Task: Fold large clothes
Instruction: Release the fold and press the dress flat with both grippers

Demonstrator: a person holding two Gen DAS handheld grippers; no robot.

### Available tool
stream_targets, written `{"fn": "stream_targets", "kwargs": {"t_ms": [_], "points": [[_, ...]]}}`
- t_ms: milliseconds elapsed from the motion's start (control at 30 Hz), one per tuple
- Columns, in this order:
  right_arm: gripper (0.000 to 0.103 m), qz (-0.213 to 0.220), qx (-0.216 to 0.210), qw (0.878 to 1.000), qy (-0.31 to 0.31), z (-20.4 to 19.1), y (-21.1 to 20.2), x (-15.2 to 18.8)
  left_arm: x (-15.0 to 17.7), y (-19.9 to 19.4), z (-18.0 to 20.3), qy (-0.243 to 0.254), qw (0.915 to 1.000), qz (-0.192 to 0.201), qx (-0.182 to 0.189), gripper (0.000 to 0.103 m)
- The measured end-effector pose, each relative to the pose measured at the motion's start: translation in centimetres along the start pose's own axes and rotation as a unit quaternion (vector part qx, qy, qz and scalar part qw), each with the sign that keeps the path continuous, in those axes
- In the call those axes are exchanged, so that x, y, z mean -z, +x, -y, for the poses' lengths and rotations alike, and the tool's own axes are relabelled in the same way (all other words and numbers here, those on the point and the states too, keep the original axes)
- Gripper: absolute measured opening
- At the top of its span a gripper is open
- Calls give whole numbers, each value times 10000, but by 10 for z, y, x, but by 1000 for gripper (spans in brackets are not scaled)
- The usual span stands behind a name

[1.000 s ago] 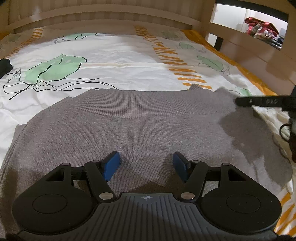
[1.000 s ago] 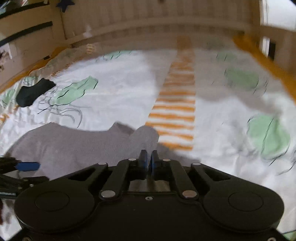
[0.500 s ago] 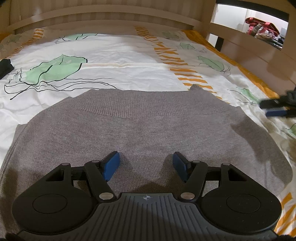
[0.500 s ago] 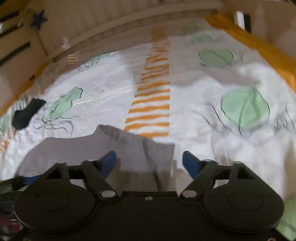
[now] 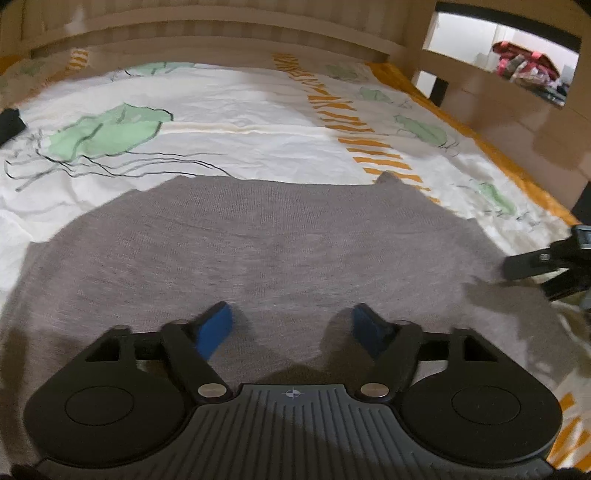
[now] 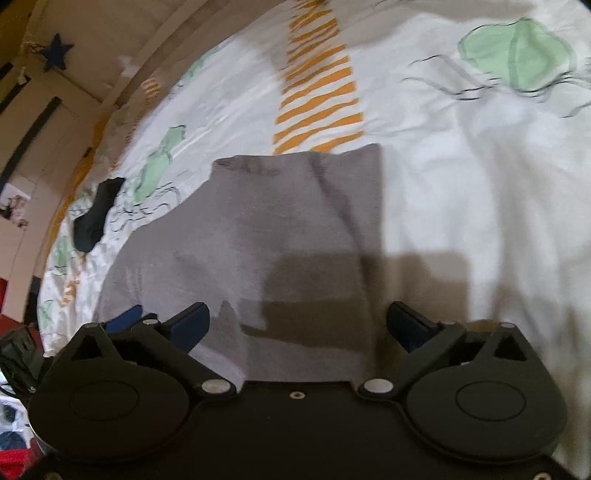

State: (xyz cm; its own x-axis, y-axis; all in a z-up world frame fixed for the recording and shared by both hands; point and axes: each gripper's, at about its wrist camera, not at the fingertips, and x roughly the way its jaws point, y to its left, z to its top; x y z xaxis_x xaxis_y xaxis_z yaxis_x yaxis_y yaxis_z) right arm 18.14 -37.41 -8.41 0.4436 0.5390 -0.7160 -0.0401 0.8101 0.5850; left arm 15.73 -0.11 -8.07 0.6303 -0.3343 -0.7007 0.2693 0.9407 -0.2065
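A large grey knit sweater point(image 5: 266, 251) lies spread flat on the bed, with its ribbed band at the far side. My left gripper point(image 5: 291, 314) hovers low over its near middle. Its jaws are opening and its blue pads point(image 5: 214, 328) stand apart over flat cloth without pinching it. In the right wrist view the sweater's right side point(image 6: 288, 229) runs between the fingers of my right gripper point(image 6: 297, 310). Those jaws are opening wide and the pads press on nothing. The right gripper point(image 5: 546, 262) shows at the right edge of the left wrist view.
The white bedsheet point(image 5: 240, 129) has green leaf prints and orange stripes. A small black item point(image 6: 94, 214) lies on the sheet at the far left. A wooden bed frame point(image 5: 221, 33) closes off the far side, and a shelf with clothes point(image 5: 528, 70) stands at the right.
My right gripper went from shut to wide open, rolled, and sank over the sweater's right edge. The left gripper's jaws widened a little and the hand stayed in place.
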Motion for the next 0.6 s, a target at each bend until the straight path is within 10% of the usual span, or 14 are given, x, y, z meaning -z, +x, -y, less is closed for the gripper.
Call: {"fn": "stream_targets", "kwargs": {"t_ms": [67, 233, 500, 600], "points": [[103, 67, -116, 9998, 112, 2, 7, -3, -2, 6, 6, 189, 9996, -106, 182, 102], [103, 397, -375, 9976, 430, 11, 6, 2, -4, 8, 20, 320, 9994, -111, -48, 100], [103, 352, -178, 9991, 150, 0, 9, 2, -35, -10, 10, -426, 9981, 435, 105, 66], [103, 311, -75, 9995, -12, -4, 9, 3, -45, 0, 11, -717, 9963, 450, 143, 37]]}}
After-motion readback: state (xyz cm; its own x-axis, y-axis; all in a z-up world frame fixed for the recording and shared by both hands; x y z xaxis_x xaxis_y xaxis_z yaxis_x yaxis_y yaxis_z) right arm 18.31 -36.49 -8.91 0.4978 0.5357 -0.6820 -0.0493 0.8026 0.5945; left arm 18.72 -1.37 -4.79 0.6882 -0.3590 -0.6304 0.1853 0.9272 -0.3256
